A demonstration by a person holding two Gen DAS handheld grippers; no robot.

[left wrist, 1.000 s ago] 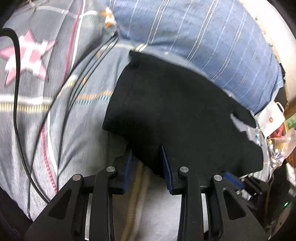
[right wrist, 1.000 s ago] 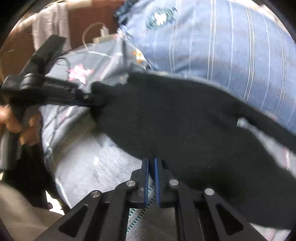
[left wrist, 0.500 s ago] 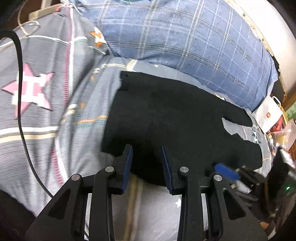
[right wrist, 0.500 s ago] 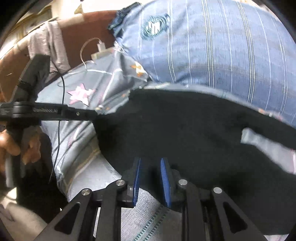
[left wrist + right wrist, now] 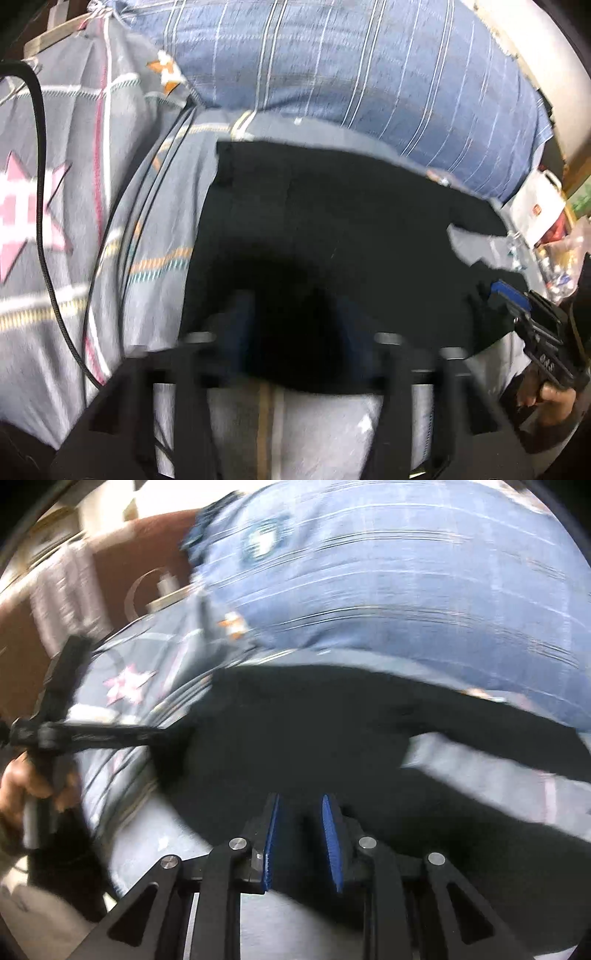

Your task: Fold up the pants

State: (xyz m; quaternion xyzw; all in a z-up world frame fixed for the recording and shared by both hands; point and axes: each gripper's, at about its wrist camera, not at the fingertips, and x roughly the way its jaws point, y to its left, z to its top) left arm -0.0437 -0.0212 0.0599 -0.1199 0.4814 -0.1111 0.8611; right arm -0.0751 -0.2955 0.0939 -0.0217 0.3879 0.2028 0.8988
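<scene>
Two grippers stand at the near hem of the black pants, which lie spread on the grey patterned bedsheet directly ahead of both tools.

Left gripper: the view is motion-blurred. Its fingers appear spread, with the near edge of the pants lying across the gap between them. Whether any cloth is pinched cannot be determined; no grip is evident.

Right gripper: jaws are parted by a clear gap, blue pads visible on both sides. Dark fabric lies under and between the fingertips, but the pads do not press on it. Nothing is held.

Governing relation: the long axis of the pants runs crosswise to both tools, from the waist end ahead of the left gripper to the two legs that split apart ahead and to the right of the right gripper. The far edge of the garment lies against the blue striped pillow. A black cable crosses the sheet to the left of the left gripper, apart from the fabric.

Assessment: each tool is nearest its own end of the near edge. A fold across the short axis would probably call for both to close on that edge and carry it forward, away from the operator.
</scene>
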